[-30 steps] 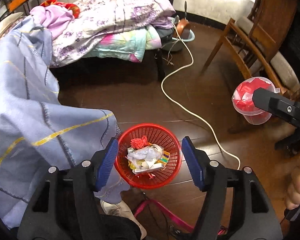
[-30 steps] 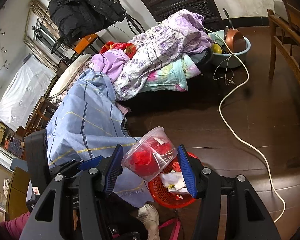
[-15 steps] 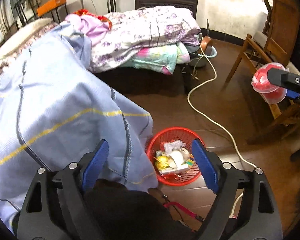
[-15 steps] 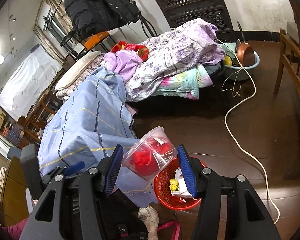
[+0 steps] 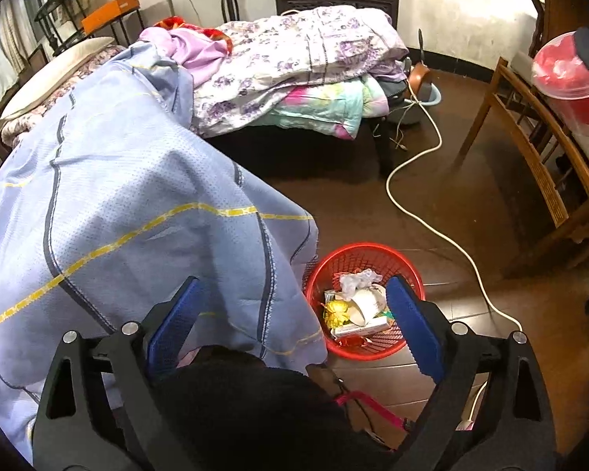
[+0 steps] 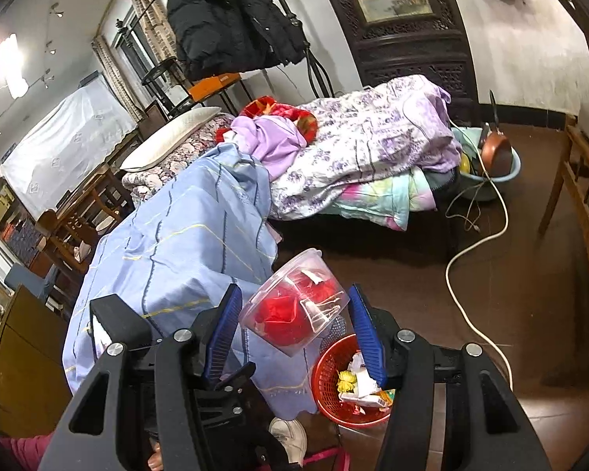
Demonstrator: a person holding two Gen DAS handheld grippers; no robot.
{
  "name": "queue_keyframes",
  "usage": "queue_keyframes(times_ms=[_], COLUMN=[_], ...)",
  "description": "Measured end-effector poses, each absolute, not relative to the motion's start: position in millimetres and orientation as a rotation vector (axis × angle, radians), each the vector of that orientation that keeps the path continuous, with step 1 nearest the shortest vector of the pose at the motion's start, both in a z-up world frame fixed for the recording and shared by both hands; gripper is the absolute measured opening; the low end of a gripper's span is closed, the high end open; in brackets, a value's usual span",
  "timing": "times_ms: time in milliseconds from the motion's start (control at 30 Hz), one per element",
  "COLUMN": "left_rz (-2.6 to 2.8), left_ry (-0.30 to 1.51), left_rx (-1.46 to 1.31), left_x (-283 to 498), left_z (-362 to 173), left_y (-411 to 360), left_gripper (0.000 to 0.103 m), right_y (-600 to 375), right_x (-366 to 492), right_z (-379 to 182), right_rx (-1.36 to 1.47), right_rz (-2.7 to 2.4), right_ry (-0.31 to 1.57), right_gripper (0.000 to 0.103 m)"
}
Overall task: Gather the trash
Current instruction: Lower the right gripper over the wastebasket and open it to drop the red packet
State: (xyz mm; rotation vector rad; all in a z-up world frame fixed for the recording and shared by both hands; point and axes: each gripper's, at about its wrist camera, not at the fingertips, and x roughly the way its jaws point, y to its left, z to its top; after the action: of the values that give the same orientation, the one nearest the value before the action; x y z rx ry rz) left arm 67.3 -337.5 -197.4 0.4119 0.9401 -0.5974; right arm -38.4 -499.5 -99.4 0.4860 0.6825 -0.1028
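My left hand-held gripper is opening, nothing between its jaws, having pulled back from the red basket on the near floor. My right hand-held gripper, risen, stays clamped on the clear tub, which I judge goes in next.

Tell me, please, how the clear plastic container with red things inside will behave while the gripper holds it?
The clear plastic container looks thin-walled, so it probably flexes if the right gripper squeezes harder. Its smooth sides sit tilted between the pads, so it may slip or rotate. The red contents look like crumpled paper or film, so it is likely light.
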Motion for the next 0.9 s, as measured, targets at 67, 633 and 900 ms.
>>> queue_keyframes(times_ms=[67, 633, 900], left_rz=[-0.581, -0.606, -0.631], left_ry=[0.934, 0.934, 0.947], left_rx=[0.411, 0.245, 0.231], left_x=[67.1, 73.1, 74.8], left_z=[-196.8, -190.1, -192.2], left_y=[-336.2, -316.5, -321.0], left_gripper=[0.091, 0.091, 0.091], right_y=[-496.4, -508.7, -520.9], right_x=[-38.9, -3.0, 26.7], right_z=[-96.3, -191.6, -301.6], right_rx=[0.484, 0.527, 0.617], right_rz=[-0.096, -0.146, -0.193], right_ry=[0.676, 0.918, 1.136], right_gripper=[0.055, 0.056, 0.056])
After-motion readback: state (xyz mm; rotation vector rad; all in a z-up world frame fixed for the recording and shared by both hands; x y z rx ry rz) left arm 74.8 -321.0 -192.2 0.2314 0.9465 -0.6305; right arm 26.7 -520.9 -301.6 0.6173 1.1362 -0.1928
